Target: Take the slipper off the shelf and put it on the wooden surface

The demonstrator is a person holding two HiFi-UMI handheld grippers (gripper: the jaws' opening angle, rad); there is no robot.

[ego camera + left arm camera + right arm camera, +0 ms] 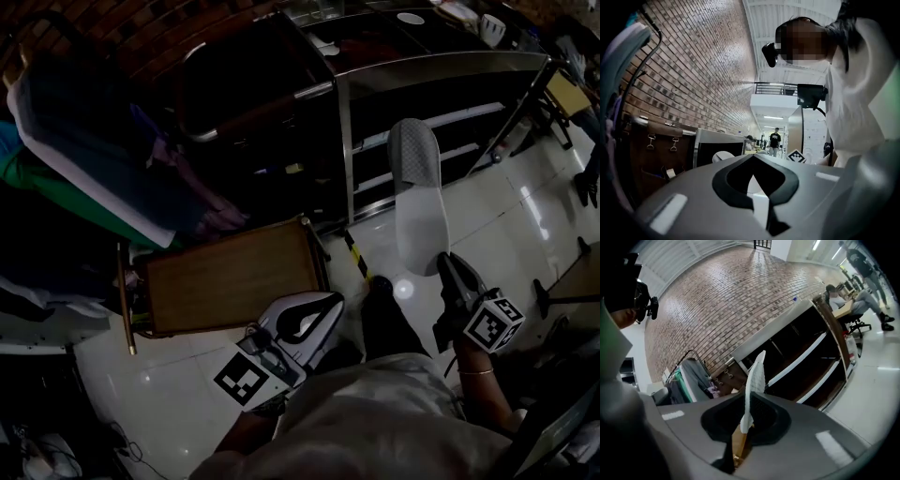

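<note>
Slipper (417, 197), heel pinched by right gripper (448, 267), points at shelf (433, 71); left gripper (330, 302) closed empty.

Head view looks steeply down. Both gripper views face along their jaws at close range, sharing the red brick wall (740, 296).

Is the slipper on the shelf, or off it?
Off it: the right gripper is shut on the slipper, holding it in the air before the shelf, not yet on the wooden surface.

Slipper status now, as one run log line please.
slipper: off shelf, held in air | right tool: shut on slipper | left tool: shut, empty | wooden surface: slipper not yet placed
</note>
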